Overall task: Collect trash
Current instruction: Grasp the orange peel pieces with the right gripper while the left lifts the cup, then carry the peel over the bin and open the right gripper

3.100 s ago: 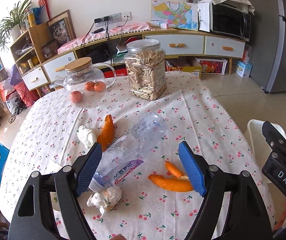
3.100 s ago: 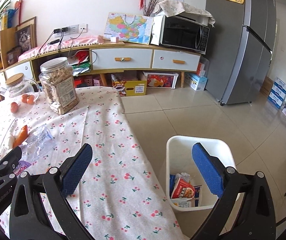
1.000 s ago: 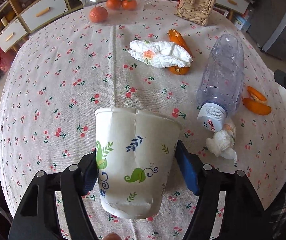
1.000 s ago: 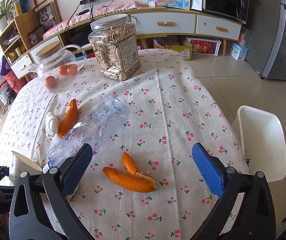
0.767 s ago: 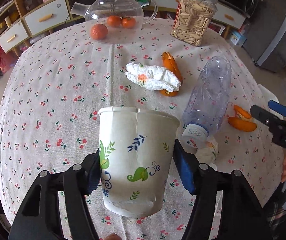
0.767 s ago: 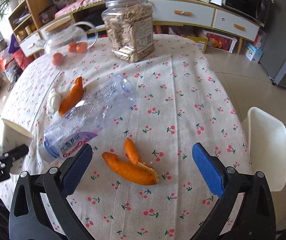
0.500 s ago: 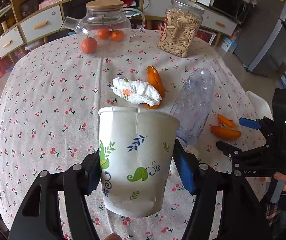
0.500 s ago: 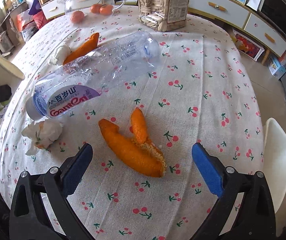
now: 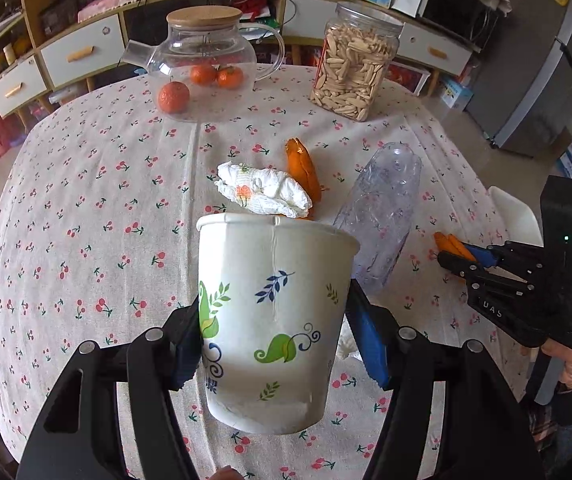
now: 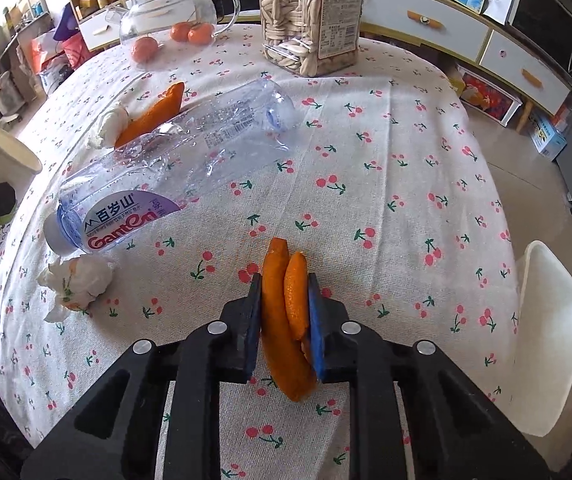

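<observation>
Orange curled peel strips (image 10: 286,312), light and limp, sit mid-length between the closing right gripper (image 10: 284,320) near the table's (image 10: 405,140) bin-side edge; left gripper (image 9: 274,344) clamps the thin, crushable white paper cup (image 9: 270,320).

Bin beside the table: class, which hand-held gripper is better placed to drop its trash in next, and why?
Right. The right hand-held gripper is closing on the orange peel near the table edge beside the white bin; the left hand-held gripper holds its paper cup farther away.

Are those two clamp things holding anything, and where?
Left gripper holds a paper cup by its lower sides. Right gripper is closing its jaws on orange peel, across its middle.
</observation>
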### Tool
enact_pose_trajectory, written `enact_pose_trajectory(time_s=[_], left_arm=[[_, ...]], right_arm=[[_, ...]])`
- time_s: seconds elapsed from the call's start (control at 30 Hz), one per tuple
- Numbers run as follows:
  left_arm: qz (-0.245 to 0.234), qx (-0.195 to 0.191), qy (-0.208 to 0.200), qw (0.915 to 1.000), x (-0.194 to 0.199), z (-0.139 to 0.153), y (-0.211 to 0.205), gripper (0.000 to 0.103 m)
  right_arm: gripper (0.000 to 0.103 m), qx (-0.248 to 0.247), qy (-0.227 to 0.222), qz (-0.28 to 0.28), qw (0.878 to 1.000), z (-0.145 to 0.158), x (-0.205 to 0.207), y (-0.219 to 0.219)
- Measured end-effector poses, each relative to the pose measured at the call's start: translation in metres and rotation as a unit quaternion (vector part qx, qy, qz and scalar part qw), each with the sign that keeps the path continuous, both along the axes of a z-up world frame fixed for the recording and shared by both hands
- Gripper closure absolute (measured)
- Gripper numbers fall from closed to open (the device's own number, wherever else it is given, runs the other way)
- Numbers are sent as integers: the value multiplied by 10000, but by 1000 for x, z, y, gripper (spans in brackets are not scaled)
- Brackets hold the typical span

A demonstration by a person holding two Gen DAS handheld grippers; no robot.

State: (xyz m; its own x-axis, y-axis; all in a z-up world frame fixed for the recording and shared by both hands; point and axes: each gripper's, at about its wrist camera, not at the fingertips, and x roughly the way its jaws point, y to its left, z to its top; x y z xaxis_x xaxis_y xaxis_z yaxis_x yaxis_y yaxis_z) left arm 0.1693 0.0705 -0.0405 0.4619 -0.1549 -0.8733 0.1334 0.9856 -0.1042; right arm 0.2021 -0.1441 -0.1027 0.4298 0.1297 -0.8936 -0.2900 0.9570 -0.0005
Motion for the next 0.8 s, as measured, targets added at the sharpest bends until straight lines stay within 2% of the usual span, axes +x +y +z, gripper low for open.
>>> enact_pose_trajectory(time_s=[0.17, 0.5, 0.8], left_arm=[[16, -49, -124, 9999, 2, 6, -10, 40], [3, -85, -460, 9989, 4, 15, -44, 40], [-86, 3, -1036, 9946, -2, 27, -94, 39]], right_arm=[[87, 61, -173, -121, 9998, 12, -5, -4], [87, 346, -884, -556, 9939, 50, -19, -27], [87, 301, -1432, -1035, 9838, 72, -31, -56]])
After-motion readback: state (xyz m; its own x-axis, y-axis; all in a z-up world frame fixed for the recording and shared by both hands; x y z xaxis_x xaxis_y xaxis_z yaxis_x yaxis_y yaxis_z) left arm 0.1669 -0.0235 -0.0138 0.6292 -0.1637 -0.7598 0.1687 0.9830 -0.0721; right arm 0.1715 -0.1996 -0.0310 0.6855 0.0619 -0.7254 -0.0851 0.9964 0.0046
